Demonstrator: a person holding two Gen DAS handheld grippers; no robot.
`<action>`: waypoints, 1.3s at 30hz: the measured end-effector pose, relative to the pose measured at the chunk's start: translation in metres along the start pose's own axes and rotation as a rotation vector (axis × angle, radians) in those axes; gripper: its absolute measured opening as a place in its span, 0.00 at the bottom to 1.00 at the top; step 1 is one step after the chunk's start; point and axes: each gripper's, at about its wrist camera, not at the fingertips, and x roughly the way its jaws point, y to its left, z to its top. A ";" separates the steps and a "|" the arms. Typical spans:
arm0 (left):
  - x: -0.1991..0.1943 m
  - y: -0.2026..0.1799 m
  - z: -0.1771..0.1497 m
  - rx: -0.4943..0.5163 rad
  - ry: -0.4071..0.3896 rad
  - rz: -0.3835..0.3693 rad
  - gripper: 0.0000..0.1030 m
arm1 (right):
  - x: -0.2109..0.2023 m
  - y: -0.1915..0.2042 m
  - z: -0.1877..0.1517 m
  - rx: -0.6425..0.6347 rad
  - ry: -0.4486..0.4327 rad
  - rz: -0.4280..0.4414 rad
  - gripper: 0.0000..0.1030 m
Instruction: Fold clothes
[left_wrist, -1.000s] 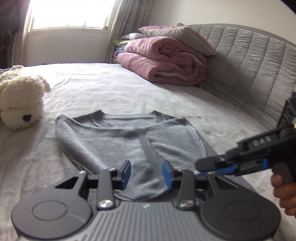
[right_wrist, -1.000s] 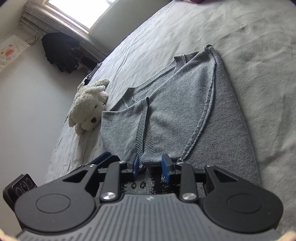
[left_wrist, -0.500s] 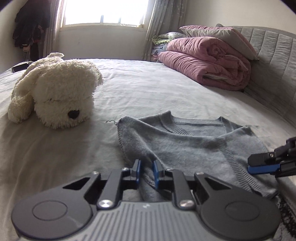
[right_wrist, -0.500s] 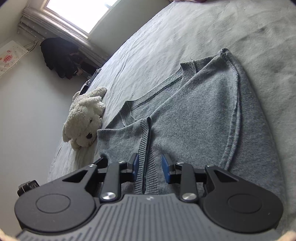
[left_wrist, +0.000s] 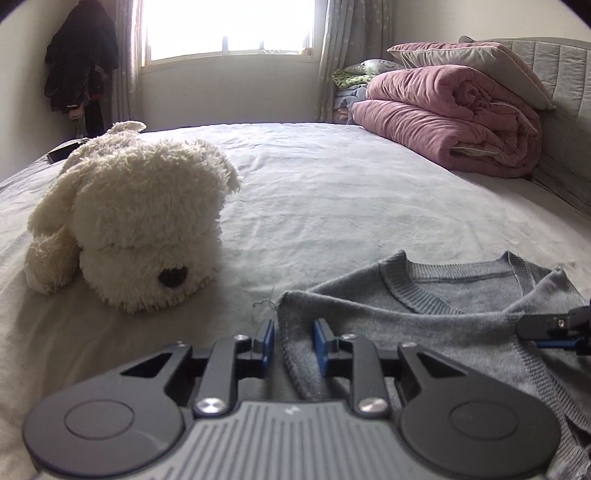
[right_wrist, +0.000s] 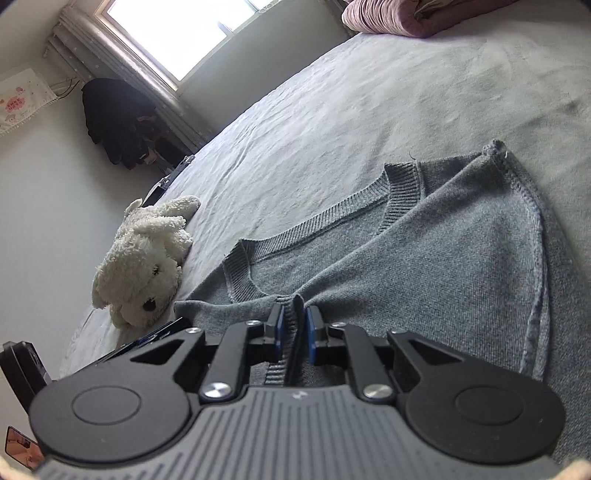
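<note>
Both grippers sit low in the frame, on the gray sweater (right_wrist: 424, 266). Right gripper (right_wrist: 294, 330) is pinching a ribbed strip of it. Left gripper (left_wrist: 293, 343) has its jaws partly apart around the sweater's edge, not squeezing yet, I think. The sweater lies on the bed (left_wrist: 351, 192), lower right, partly folded. To fold well, grip both spots tight and move them together, level. I see no boxes or baskets. A toy dog (left_wrist: 133, 218) lies left.

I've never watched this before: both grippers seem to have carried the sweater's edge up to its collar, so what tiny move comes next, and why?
Probably open the right gripper and let go: its fold of sweater already lies near the collar, while the left gripper looks already open.
</note>
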 end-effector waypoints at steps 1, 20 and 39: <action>-0.005 0.000 0.001 -0.014 -0.012 -0.006 0.24 | -0.004 0.000 0.001 0.003 0.000 0.008 0.25; -0.143 -0.055 -0.064 0.041 0.008 -0.206 0.24 | -0.122 -0.010 -0.055 0.022 0.041 -0.079 0.33; -0.259 -0.093 -0.167 0.022 0.204 -0.334 0.22 | -0.226 -0.008 -0.165 0.132 0.161 -0.034 0.33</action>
